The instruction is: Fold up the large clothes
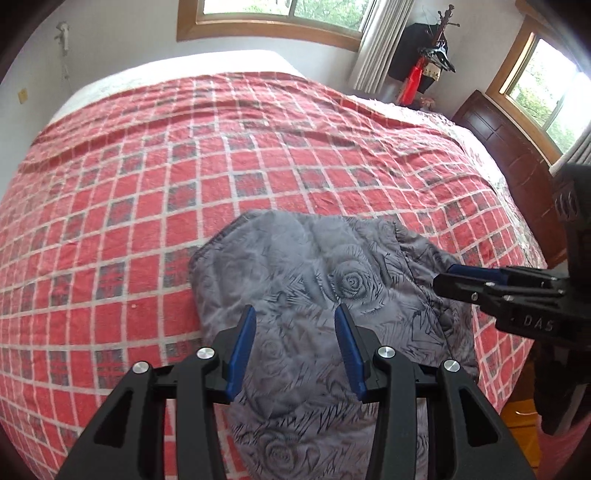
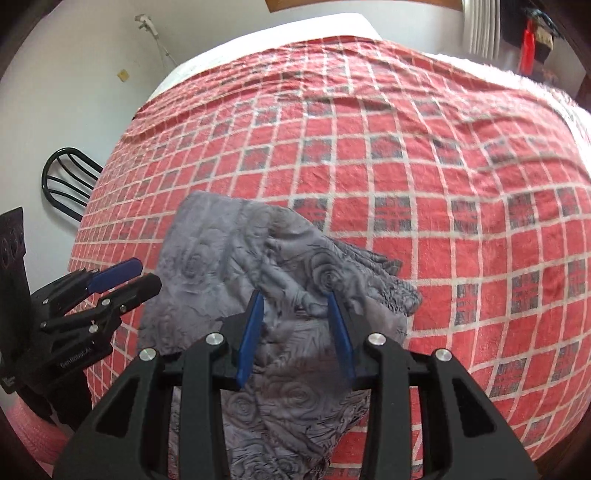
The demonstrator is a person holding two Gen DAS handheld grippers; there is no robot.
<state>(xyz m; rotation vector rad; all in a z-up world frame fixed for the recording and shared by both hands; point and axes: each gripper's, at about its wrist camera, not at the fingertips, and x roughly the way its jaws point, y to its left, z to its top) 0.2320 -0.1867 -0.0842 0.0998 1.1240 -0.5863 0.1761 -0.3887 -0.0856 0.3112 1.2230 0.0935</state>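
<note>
A grey garment (image 1: 325, 295) with a printed rose pattern lies partly folded on a bed covered by a red checked blanket (image 1: 155, 192), at the near edge of the bed; its lower part hangs over that edge toward the cameras. In the left wrist view, the left gripper (image 1: 297, 343) hovers over the middle of the garment with its blue-padded jaws apart and nothing between them. The right gripper (image 1: 454, 278) enters the same view from the right, its tip at the garment's right-hand side; from this side angle it cannot be told whether cloth is caught there. In the right wrist view, the right gripper (image 2: 293, 328) is seen with jaws apart above rumpled folds of the garment (image 2: 229, 266), and whether the pads touch the cloth cannot be told. The left gripper (image 2: 129, 277) appears at the left of this view, beside the garment's left edge, jaws parted. Background: windows with wooden frames (image 1: 273, 22), a curtain (image 1: 376, 40), a dark wooden dresser (image 1: 509, 155), and a black chair back (image 2: 66, 181) beside the bed.
</note>
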